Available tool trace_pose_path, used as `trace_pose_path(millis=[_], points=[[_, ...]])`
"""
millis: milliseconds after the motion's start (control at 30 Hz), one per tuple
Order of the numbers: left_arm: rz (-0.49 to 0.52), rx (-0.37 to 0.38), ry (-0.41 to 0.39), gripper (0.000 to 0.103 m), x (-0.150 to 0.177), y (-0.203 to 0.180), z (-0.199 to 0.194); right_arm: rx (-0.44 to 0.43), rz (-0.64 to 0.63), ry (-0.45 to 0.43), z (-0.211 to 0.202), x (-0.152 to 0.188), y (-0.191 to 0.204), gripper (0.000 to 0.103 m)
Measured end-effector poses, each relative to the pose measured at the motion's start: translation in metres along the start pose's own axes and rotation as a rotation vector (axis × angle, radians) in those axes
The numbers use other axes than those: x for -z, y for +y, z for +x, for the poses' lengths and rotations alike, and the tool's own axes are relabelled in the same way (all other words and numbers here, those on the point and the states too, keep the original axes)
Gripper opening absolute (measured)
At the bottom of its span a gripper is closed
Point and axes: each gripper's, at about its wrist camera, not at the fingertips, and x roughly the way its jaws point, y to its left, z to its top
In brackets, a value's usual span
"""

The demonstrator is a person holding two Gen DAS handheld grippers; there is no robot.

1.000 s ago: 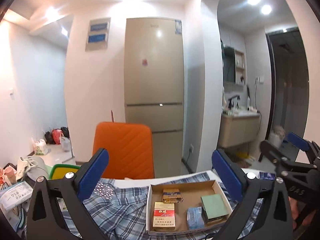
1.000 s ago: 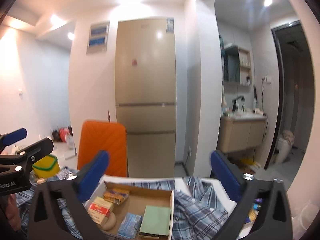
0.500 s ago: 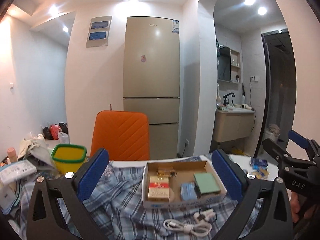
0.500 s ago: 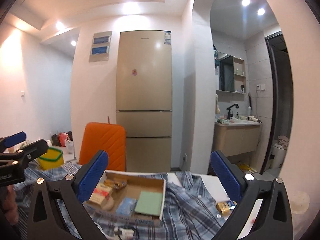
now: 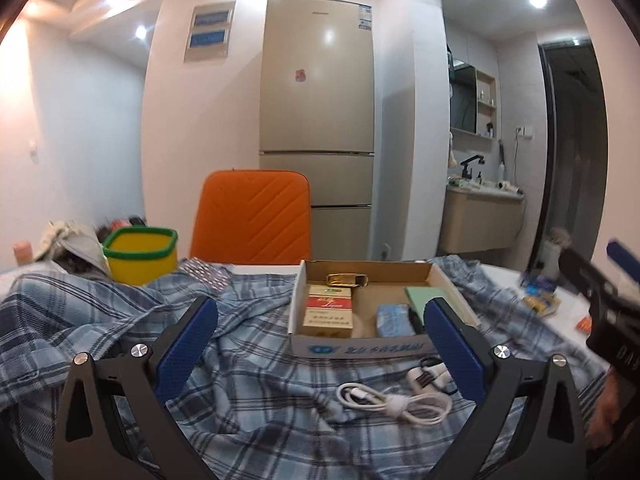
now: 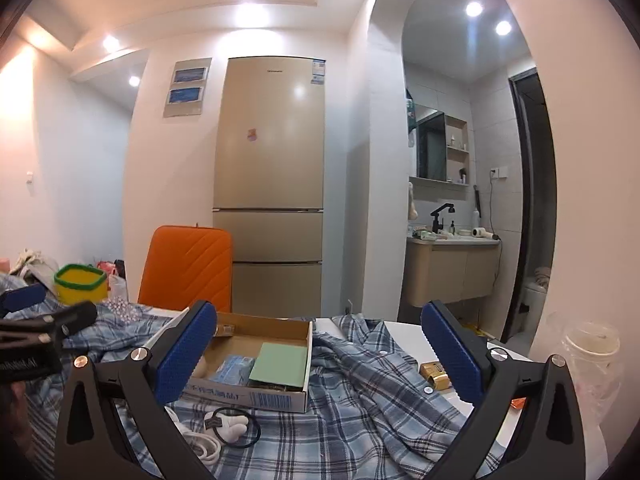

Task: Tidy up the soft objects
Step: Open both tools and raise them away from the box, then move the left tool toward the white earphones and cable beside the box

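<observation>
A blue plaid shirt (image 5: 248, 376) lies crumpled across the table; it also shows in the right wrist view (image 6: 360, 392). A shallow cardboard box (image 5: 360, 346) holding small packs and a green pad sits on the shirt, also in the right wrist view (image 6: 256, 394). My left gripper (image 5: 320, 344) is open and empty above the shirt, in front of the box. My right gripper (image 6: 320, 352) is open and empty over the shirt, right of the box. The right gripper shows blurred at the left view's right edge (image 5: 600, 292).
A coiled white cable (image 5: 396, 400) and a black hair tie (image 6: 236, 428) lie on the shirt near the box. A yellow bin with green rim (image 5: 140, 256) stands at the left. An orange chair (image 5: 252, 216) is behind the table. A gold pack (image 6: 434, 374) and clear jar (image 6: 592, 356) sit at right.
Both grippers have pulled back and tilted down, so more of the shirt, the cable and the hair tie have come into view. Both jaws stay open.
</observation>
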Motion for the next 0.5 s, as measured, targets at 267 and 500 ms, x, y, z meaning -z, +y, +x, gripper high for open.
trace_pose_path(millis=[267,500], points=[[0.028,0.035,0.017,0.102,0.002,-0.006,0.003,-0.024,0.014,0.078,0.014,0.009,-0.002,0.103],[0.026,0.028,0.039,0.103,0.002,-0.005,0.008,-0.039,0.034,0.124,0.023,0.012,-0.006,0.103]])
